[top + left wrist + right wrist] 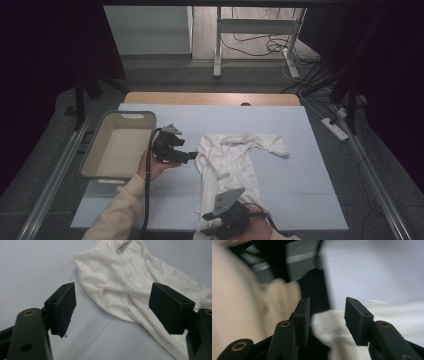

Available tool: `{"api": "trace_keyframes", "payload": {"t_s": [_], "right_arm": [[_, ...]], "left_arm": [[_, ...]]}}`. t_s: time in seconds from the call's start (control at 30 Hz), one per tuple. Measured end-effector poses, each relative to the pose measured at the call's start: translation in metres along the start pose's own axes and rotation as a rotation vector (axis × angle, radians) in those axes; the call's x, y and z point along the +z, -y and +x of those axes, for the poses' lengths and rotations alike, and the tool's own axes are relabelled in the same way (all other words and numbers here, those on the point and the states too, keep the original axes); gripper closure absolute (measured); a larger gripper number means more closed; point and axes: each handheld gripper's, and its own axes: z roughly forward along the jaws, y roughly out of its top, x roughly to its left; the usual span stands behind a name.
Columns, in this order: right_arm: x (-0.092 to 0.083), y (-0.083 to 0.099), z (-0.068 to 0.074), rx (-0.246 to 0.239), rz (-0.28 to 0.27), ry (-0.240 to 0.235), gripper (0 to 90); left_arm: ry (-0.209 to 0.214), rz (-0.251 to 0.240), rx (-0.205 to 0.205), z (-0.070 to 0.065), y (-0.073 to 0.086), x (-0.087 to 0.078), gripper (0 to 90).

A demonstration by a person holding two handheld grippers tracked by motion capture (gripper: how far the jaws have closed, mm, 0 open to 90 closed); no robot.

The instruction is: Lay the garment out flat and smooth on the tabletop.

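A small white garment [227, 157] lies spread on the pale blue table cover [300, 185], neck toward the back and one sleeve out to the right. My left gripper [191, 156] hovers at its left edge, and its jaws stand wide apart with nothing between them. In the left gripper view the left gripper [113, 293] frames the garment [125, 280] lying beyond it. My right gripper [207, 225] is at the table's front edge over the garment's lower hem. In the blurred right gripper view the right gripper [327, 306] has its jaws parted; white cloth [324, 327] shows below the gap, not pinched.
An empty beige basket [125, 116] stands at the table's left, just left of my left hand. A cream sleeve [237, 305] is close beside the right gripper. Bare cover stretches right of the garment. Cables and a power strip [336, 129] lie on the floor beyond.
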Motion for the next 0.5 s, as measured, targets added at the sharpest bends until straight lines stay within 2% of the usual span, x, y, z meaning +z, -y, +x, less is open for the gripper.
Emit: {"api": "trace_keyframes", "payload": {"t_s": [0.1,0.17,0.27,0.33,0.4,0.5], "right_arm": [[-0.021,0.006,-0.019,0.034,-0.025,0.149,54.1],[-0.032,0.014,-0.035,0.081,-0.023,0.217,53.6],[-0.047,0.027,-0.056,0.167,-0.024,0.275,52.9],[-0.052,0.035,-0.068,0.195,-0.009,0.324,52.9],[-0.056,0.041,-0.076,0.202,0.018,0.375,52.8],[-0.066,0.052,-0.092,0.266,0.001,0.403,52.8]], "left_arm": [[0.0,0.002,0.002,0.0,0.0,0.0,22.4],[0.0,0.004,0.002,-0.001,0.0,0.001,22.4],[0.001,0.004,0.001,-0.001,0.0,0.002,22.4],[0.001,0.006,0.001,-0.001,0.0,0.002,22.4],[0.0,0.008,0.003,-0.001,0.0,0.002,22.4],[0.0,0.008,0.008,-0.002,0.0,0.002,22.4]]}}
